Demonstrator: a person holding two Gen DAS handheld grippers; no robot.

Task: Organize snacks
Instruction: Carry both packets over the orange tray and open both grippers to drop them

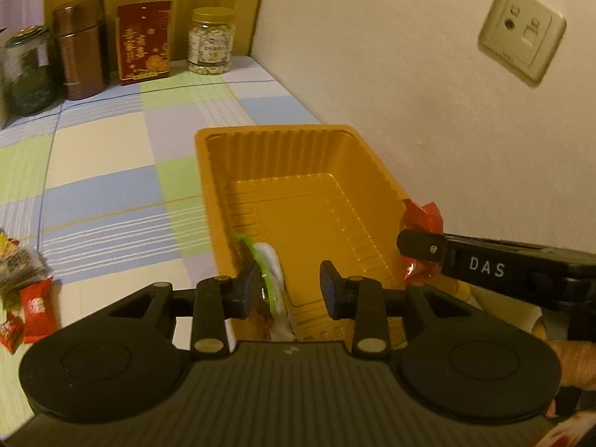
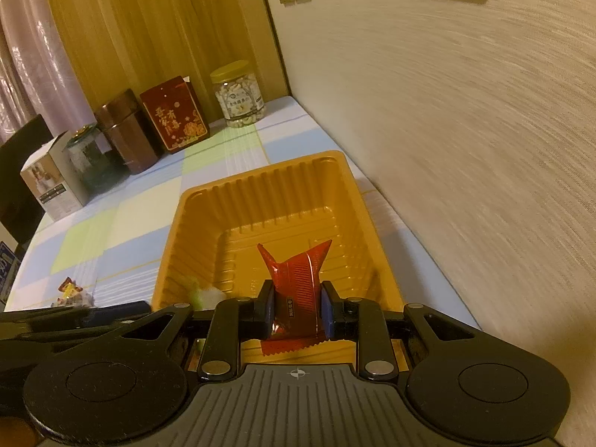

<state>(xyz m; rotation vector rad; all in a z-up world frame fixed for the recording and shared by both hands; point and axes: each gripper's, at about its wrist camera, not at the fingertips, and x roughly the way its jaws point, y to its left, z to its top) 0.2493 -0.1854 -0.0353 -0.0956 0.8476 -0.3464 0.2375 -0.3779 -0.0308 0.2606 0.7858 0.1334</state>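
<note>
You are working over the ribbed yellow plastic tray (image 1: 298, 171) lying on the checked cloth beside the wall, and everything here is placed against it; your left gripper (image 1: 288, 290) is hovering above the tray's near left corner with its jaws parted, and the green-and-white wrapped snack (image 1: 268, 272) is resting against the left pad only, the right pad standing clear of it, so I am judging it as released or about to drop rather than held; your right gripper (image 2: 297, 307) is poised over the tray's near right side, its jaws clamped on the red foil-wrapped candy (image 2: 298, 279), which is hanging above the tray floor and not yet lying in it; the tray floor itself is looking bare apart from what you are bringing in, so the sorting seems to be at an early stage; off to the tray's left, on the cloth, a small heap of wrapped sweets (image 1: 26, 298) is waiting, red ones among them, and those are what is left to carry over; at the far end beyond the tray, a brown metal canister (image 1: 80, 48), a dark red printed box (image 1: 145, 41) and a clear jar with a yellow lid (image 1: 210, 41) are standing in a row, untouched; whether they belong to the job I cannot tell.
</note>
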